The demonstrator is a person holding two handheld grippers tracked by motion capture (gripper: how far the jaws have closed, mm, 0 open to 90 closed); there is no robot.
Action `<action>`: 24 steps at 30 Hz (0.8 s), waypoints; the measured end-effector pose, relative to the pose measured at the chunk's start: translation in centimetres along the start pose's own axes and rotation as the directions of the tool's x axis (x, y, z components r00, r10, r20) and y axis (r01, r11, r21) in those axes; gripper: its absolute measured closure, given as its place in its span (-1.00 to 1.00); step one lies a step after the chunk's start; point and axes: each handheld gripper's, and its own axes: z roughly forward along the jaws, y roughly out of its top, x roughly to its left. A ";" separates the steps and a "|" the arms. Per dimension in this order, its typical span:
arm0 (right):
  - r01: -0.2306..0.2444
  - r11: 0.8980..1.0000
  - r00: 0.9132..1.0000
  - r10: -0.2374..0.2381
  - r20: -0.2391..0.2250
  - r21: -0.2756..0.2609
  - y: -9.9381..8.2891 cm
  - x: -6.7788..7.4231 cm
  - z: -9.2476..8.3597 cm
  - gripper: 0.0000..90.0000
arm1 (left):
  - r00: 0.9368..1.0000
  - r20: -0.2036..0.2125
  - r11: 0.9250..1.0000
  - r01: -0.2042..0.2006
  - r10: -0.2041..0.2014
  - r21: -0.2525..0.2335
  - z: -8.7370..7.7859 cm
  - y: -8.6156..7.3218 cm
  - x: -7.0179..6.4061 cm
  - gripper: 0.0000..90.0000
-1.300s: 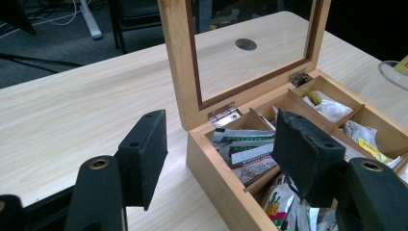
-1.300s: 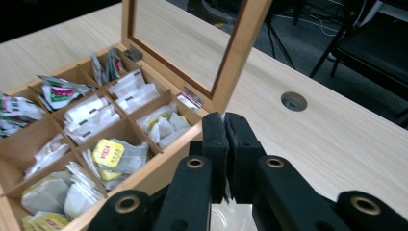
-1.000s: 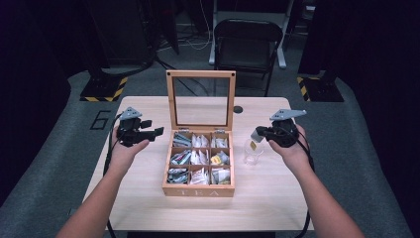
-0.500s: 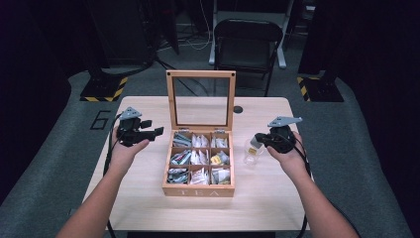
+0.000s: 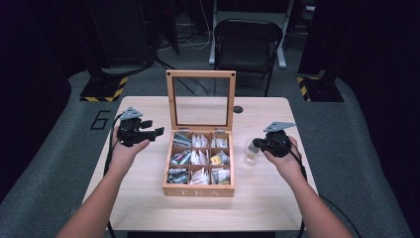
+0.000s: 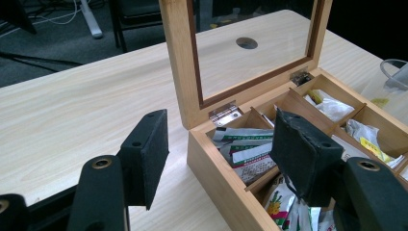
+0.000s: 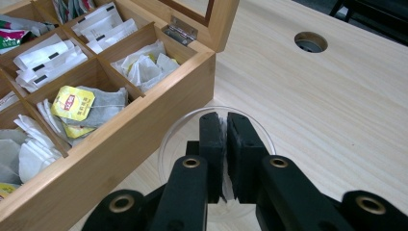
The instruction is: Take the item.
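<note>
The left gripper (image 5: 148, 133) is sitting in the person's left hand (image 5: 126, 151) over the left side of the pale wooden table (image 5: 143, 198), which is smooth with thin wavy grain lines. Its two black jaws are standing about half open, with flat, blocky, slightly rough pads, and nothing is sitting between them. Just beside it, in the middle of the table, a wooden tea box (image 5: 198, 191) is standing open. Its lid (image 5: 200, 74) is standing straight up, a square wooden frame around a clear pane, with small shiny metal hinges (image 6: 226, 114) joining it to the box. Thin wooden walls are splitting the box into nine square compartments, and paper tea bags are lying in them, some in white wrappers, some crinkly, and one with a yellow tag (image 7: 73, 102). Right next to the box on the right, a small clear glass cup (image 5: 251, 151) with a round rim is standing on the table. The right gripper (image 7: 224, 126) is hanging over the mouth of this cup, held in the person's right hand (image 5: 287, 158). Its black jaws are pressed nearly together, and a thin bit of something white, perhaps a tea bag tag or string, is pinched between the pads; I cannot tell exactly what it is. A round dark hole (image 5: 238, 109) is showing in the table behind the box.
</note>
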 end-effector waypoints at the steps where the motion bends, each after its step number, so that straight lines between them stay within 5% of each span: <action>1: 0.003 1.000 1.000 -0.003 -0.003 -0.003 -0.1 -0.1 0.1 0.89 | 1.000 0.001 1.000 -0.001 0.001 0.001 0.0 0.0 0.0 -0.16; 10: -0.005 1.000 1.000 0.005 -0.001 0.012 -0.4 -0.2 0.5 0.78 | 1.000 -0.001 1.000 -0.002 0.002 -0.002 0.0 0.0 0.0 -0.16; 24: -0.003 1.000 1.000 0.003 0.022 -0.020 0.9 0.0 -0.1 0.34 | 1.000 -0.002 1.000 -0.002 0.002 -0.006 -0.2 0.0 0.1 -0.16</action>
